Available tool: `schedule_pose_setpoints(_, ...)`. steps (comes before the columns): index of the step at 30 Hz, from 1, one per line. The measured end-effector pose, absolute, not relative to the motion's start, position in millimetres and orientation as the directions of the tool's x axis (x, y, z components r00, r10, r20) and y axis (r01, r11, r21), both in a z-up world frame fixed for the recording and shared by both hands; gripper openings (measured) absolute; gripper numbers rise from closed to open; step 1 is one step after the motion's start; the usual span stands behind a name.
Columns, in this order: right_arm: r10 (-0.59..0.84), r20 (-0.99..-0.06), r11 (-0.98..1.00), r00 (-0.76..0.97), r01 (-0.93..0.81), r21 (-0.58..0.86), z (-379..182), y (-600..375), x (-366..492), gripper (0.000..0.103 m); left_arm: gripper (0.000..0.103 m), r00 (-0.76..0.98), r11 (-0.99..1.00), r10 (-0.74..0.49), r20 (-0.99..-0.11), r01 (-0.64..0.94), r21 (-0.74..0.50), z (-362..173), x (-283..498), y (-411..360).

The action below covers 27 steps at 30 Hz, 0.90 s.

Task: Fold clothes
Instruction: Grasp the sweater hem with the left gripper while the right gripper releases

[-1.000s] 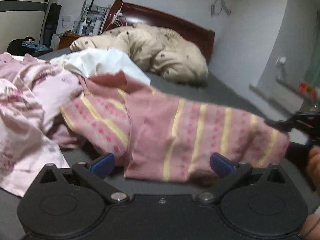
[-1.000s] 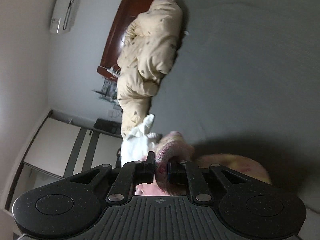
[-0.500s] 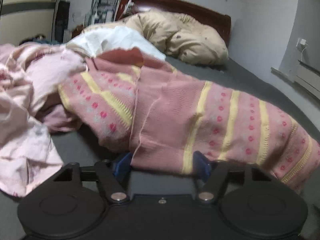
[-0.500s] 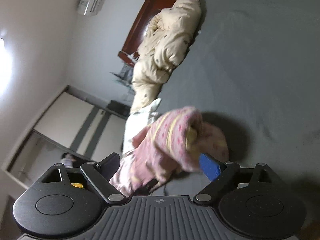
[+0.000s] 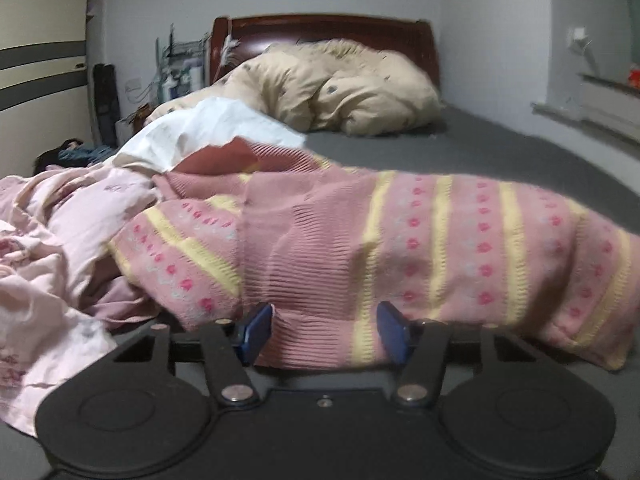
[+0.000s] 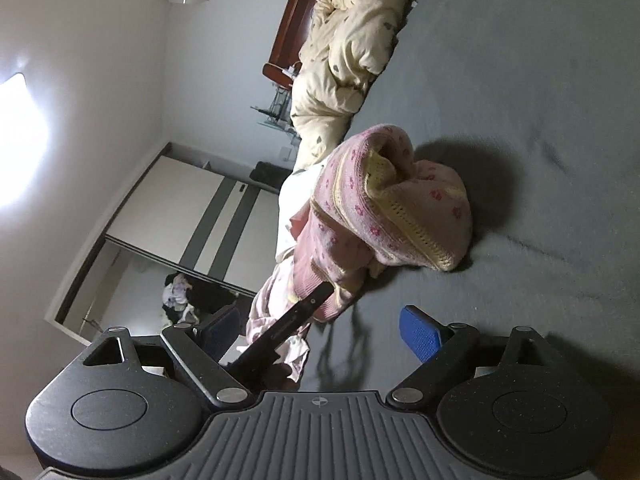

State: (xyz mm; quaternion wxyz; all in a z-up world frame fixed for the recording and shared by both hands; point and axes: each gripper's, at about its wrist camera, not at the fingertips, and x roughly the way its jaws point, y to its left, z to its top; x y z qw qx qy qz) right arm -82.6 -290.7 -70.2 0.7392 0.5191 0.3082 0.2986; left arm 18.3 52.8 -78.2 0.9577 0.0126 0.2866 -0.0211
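Looking along the left gripper [image 5: 324, 332] first, we see its jaws partly open with a fold of the striped knit garment [image 5: 400, 248] bulging between the blue pads; whether they pinch it we cannot tell. That garment lies stretched across the grey bed [image 5: 500, 148], touching a crumpled pale pink garment [image 5: 60, 248] on its left, with a white cloth [image 5: 208, 132] behind.

Turning to the right wrist view, the right gripper [image 6: 320, 332] stands wide open and holds nothing. The knit's bunched, yellow-edged end [image 6: 400, 208] lies on the bed ahead of it, apart from the pads.

To do this well, we judge the left should close only on the knit's lower edge, taking no pink fabric, while the right takes a matching edge so the cloth lifts evenly.
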Motion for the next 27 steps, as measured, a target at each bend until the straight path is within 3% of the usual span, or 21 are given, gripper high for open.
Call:
schedule_pose_setpoints(5,0.782,-0.128,0.249,0.611,-0.118,0.961,-76.6,-288.2,-77.3,0.088,0.057,0.814,0.998,-0.061,-0.577,0.068,-0.01,-77.9,18.5,60.2)
schedule_pose_setpoints(9,0.785,-0.128,0.247,0.606,-0.118,0.962,-76.5,-288.2,-78.4,0.088,0.029,0.797,0.994,-0.108,-0.594,0.094,-0.056,-79.0,22.8,66.1)
schedule_pose_setpoints(11,0.787,-0.131,0.248,0.603,-0.115,0.962,-76.4,-287.3,-77.7,0.088,0.021,0.794,0.993,-0.115,-0.597,0.094,-0.066,-78.7,25.1,68.6)
schedule_pose_setpoints(13,0.788,-0.135,0.249,0.6,-0.111,0.962,-77.1,-287.0,-77.8,0.088,0.002,0.789,0.994,-0.105,-0.605,0.086,-0.061,-78.2,26.8,70.9)
schedule_pose_setpoints(18,0.787,-0.139,0.248,0.601,-0.102,0.963,-79.0,-287.2,-77.9,0.088,0.002,0.785,0.992,-0.125,-0.606,0.102,-0.071,-64.3,14.4,74.6)
schedule_pose_setpoints(27,0.797,-0.161,0.286,0.582,-0.129,0.949,-76.9,-281.7,-76.8,0.088,0.002,0.833,0.962,-0.22,-0.508,0.273,0.031,-19.3,-65.6,54.6)
